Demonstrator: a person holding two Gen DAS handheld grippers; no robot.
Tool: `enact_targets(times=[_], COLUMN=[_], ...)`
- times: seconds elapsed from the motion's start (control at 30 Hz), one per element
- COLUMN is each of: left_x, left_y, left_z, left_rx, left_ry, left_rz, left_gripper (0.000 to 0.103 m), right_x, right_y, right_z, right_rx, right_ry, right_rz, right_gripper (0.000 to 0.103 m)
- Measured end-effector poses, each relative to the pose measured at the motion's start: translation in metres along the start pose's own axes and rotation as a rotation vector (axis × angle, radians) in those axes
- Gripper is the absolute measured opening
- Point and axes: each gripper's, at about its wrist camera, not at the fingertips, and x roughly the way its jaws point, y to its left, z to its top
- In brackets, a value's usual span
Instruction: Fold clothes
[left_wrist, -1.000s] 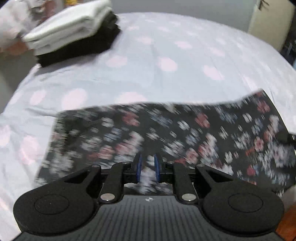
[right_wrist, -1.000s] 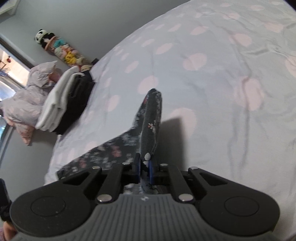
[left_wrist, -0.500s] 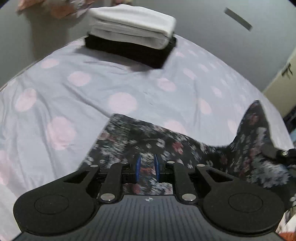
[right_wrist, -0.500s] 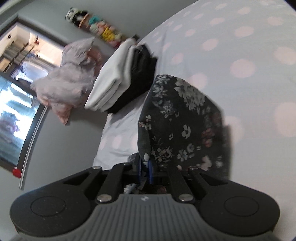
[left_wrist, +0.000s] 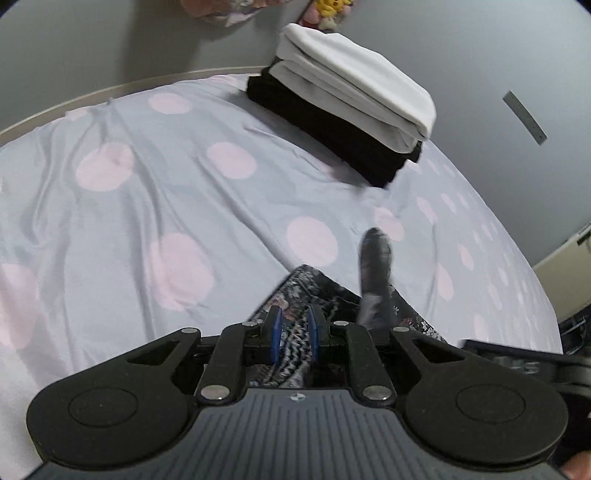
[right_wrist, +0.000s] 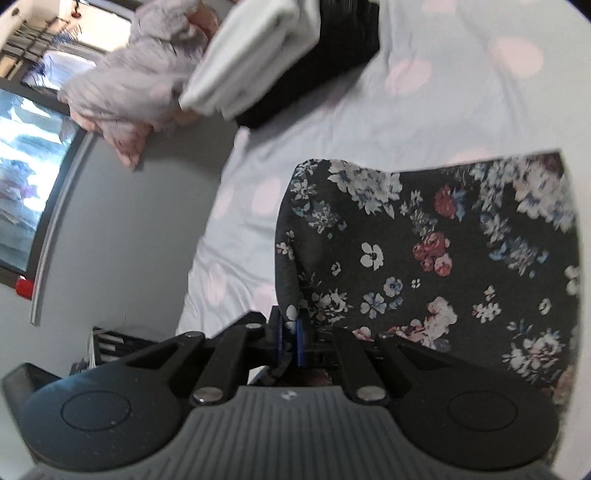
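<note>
your left gripper (left_wrist: 294, 329) and right gripper (right_wrist: 289, 334) are each clamped on the dark floral garment (right_wrist: 436, 254), above the spotted bedsheet (left_wrist: 147, 184).

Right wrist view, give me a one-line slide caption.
Right hand-held gripper pinches the edge of a dark floral garment above a polka-dot bedsheet, folded stack behind.

left gripper (left_wrist: 294, 325) — blue pads pinched on dark floral fabric, a narrow gap between them. right gripper (right_wrist: 289, 334) — pads almost together, clamping the cloth's edge; its body shows beside the left one.
</note>
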Motion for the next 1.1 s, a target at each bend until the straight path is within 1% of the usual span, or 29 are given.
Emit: enact_targets(times=[0.13,0.2,0.27,0.3,0.37,0.4,0.43,0.47,0.63,0.77,0.87,0.93,1.0,1.1], left_x=[0.003,0.004,0.005,0.005,0.003,0.003,0.001,-0.001,-0.007,-0.011,-0.009,-0.005,-0.002,0.007], left_y=[0.004,0.006,0.009,0.010,0.012,0.012,0.012,0.011,-0.009,-0.028,-0.048,-0.054,-0.057,-0.052], left_z=[0.000,0.000,0.000,0.000,-0.001,-0.002,-0.002,-0.003,-0.013,-0.022,-0.031,-0.037,-0.041,-0.042], left_rx=[-0.010,-0.015,-0.023,-0.028,-0.037,-0.043,-0.043,-0.039,0.072,0.175,0.286,0.333,0.354,0.355], left_ry=[-0.006,-0.007,-0.012,-0.015,-0.018,-0.019,-0.021,-0.024,-0.015,-0.004,0.014,0.041,0.064,0.102], left_rz=[0.018,0.025,0.037,0.043,0.041,0.037,0.034,0.033,0.052,0.073,0.129,0.175,0.212,0.280], left_gripper=[0.015,0.015,0.015,0.015,0.015,0.015,0.015,0.015,0.015,0.015,0.015,0.016,0.015,0.016], right_x=[0.037,0.053,0.062,0.062,0.060,0.056,0.052,0.048,0.008,-0.036,-0.067,-0.085,-0.099,-0.113], right_y=[0.002,0.000,-0.005,-0.008,-0.012,-0.011,-0.010,-0.008,-0.002,-0.014,-0.030,-0.043,-0.057,-0.072], right_z=[-0.003,-0.005,-0.005,-0.005,-0.004,-0.004,-0.004,-0.004,-0.012,-0.028,-0.042,-0.052,-0.062,-0.076], right_rx=[0.006,0.012,0.028,0.039,0.052,0.042,0.032,0.023,-0.089,-0.180,-0.219,-0.225,-0.213,-0.209], right_ry=[0.060,0.071,0.079,0.081,0.081,0.074,0.067,0.060,-0.030,-0.127,-0.192,-0.230,-0.262,-0.280], right_rz=[0.021,-0.009,-0.017,-0.005,0.019,0.026,0.033,0.040,0.002,-0.078,-0.150,-0.199,-0.250,-0.304], right_gripper=[0.008,0.008,0.010,0.014,0.016,0.021,0.028,0.030,0.031,0.031,0.031,0.031,0.031,0.031])
